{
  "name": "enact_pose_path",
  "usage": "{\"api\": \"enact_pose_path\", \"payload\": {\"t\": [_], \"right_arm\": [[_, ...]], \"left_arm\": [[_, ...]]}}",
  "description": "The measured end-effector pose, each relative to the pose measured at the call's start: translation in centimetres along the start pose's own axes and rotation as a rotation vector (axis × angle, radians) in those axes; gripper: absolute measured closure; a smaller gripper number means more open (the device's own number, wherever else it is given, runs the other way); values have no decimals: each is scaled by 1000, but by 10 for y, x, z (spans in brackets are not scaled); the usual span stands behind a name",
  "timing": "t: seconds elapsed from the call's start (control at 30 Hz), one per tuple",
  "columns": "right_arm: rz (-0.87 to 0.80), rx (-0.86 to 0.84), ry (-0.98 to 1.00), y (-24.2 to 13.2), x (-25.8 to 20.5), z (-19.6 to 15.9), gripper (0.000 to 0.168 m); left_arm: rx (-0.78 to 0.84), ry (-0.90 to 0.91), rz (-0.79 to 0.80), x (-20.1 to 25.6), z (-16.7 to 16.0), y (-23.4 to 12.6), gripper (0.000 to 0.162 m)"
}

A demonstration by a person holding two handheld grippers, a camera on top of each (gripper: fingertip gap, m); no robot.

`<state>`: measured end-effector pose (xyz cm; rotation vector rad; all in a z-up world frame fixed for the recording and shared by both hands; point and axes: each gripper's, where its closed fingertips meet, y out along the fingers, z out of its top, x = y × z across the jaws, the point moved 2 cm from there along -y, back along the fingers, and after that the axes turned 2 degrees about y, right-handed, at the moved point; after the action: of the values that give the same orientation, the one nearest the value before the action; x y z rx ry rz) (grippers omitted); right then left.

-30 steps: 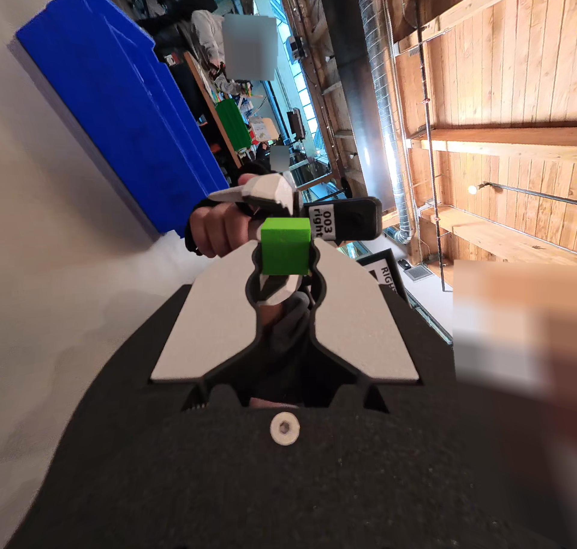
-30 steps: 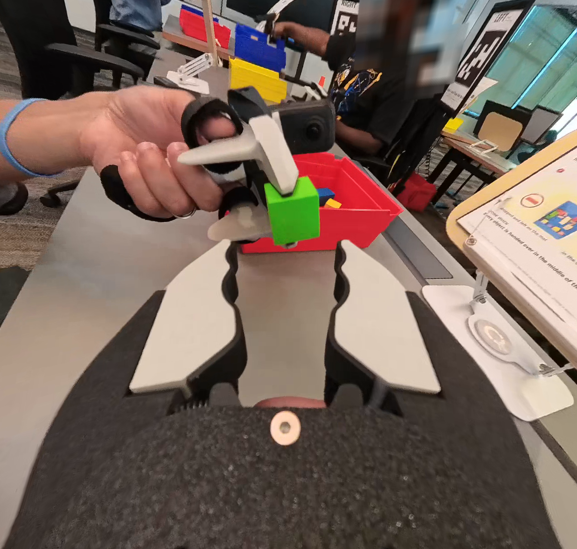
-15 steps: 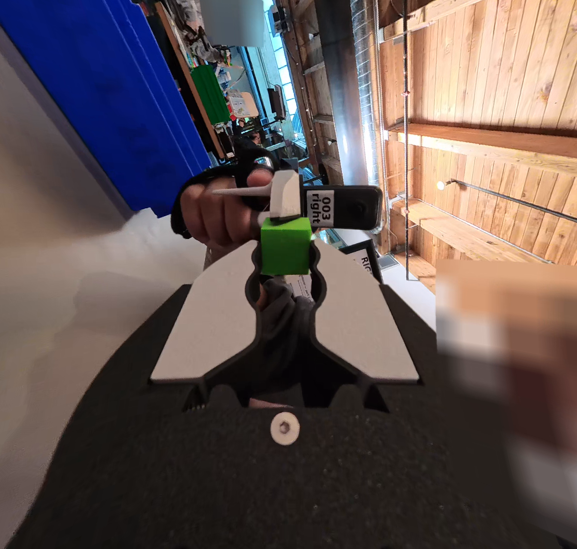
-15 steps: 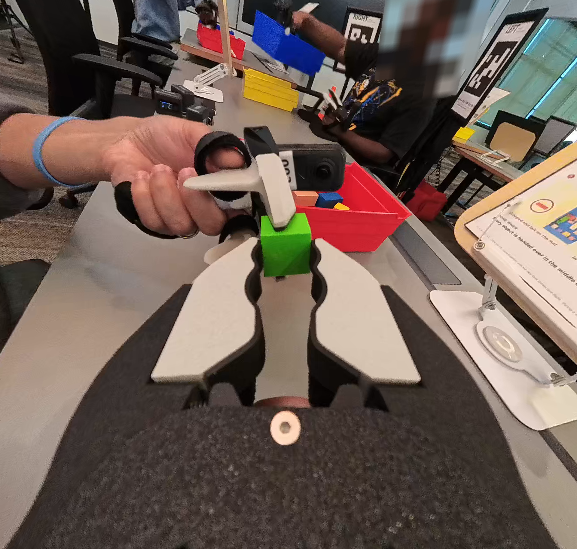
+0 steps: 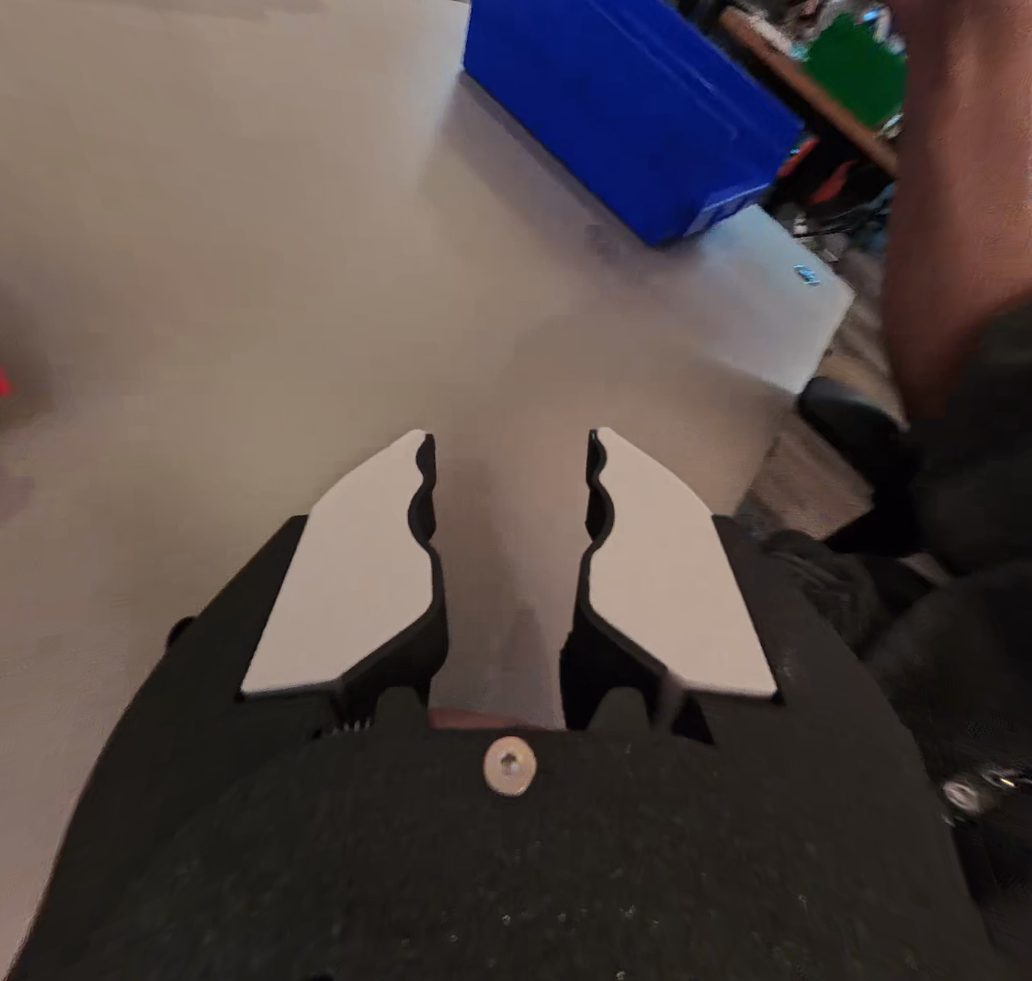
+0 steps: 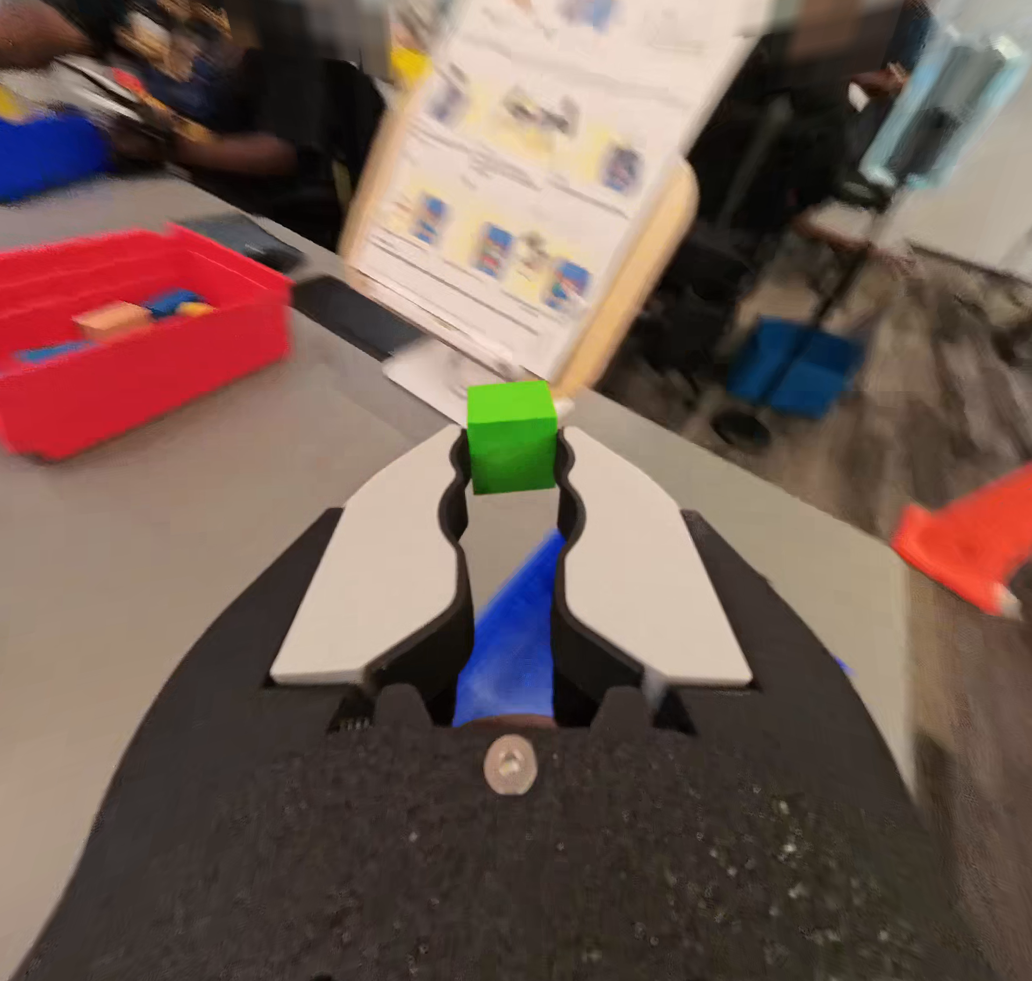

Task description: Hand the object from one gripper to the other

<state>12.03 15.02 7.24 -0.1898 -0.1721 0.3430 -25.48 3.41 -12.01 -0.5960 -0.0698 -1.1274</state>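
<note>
1. Plainly, in the left wrist view the left gripper (image 5: pixel 509 440) stands with its two fingers spread apart and nothing between them; only the grey table (image 5: pixel 234 240) shows through the gap.
2. Its white fingers (image 5: pixel 357 574) point forward and down over the tabletop, toward a blue bin (image 5: pixel 625 100) that sits on the table farther off, to the right of centre.
3. At the right edge of this view a blurred hand (image 5: pixel 966 133) of a person fills the upper corner; the green cube does not appear here.
4. Next, in the right wrist view the green cube (image 6: pixel 512 437) is a plain, bright green block with flat faces and sharp edges, its top face and front face both showing.
5. The right gripper (image 6: pixel 512 446) is clamped on the cube, pinching it at the very tips, one finger on each side, above the table (image 6: pixel 139 552).
6. A red bin (image 6: pixel 145 362) holding coloured blocks sits on the table to the left, and a printed sheet on a board (image 6: pixel 530 133) stands beyond the cube.
7. Between the finger bases a blue shape (image 6: pixel 514 641) shows; what it is cannot be told.
</note>
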Motion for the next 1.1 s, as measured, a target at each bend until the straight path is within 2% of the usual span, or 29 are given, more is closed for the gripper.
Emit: {"api": "enact_pose_path", "payload": {"t": [0.07, 0.13, 0.2, 0.3, 0.4, 0.67, 0.87, 1.0, 1.07, 1.1], "right_arm": [[-103, -137, 29, 9, 38, -21, 140], [-164, -445, 104, 21, 70, -68, 140], [-227, -682, 141, 27, 95, -111, 140], [-222, -1051, 195, 26, 110, -176, 140], [-205, -1234, 184, 30, 118, -215, 139], [-239, -1376, 98, 50, 141, -247, 139], [-220, -1407, 87, 52, 143, -260, 139], [-226, -1359, 55, 53, 145, -257, 138], [-257, -1291, 42, 49, 148, -238, 125], [-283, -1222, 33, 46, 149, -220, 125]], "left_arm": [[12, 32, 28, -1, 5, -1, 112], [28, 31, 16, 0, 8, -1, 112], [17, 14, 5, 1, 5, 0, 113], [7, 13, 3, 1, 4, 0, 113], [11, 27, 5, 2, 6, -3, 113], [-2, 57, 36, -1, 5, -4, 112], [-7, 63, 44, -4, 4, -5, 112], [-8, 48, 35, -4, 4, -4, 112], [-7, 49, 34, -3, 4, -5, 112], [-6, 51, 35, -3, 5, -5, 112]]}}
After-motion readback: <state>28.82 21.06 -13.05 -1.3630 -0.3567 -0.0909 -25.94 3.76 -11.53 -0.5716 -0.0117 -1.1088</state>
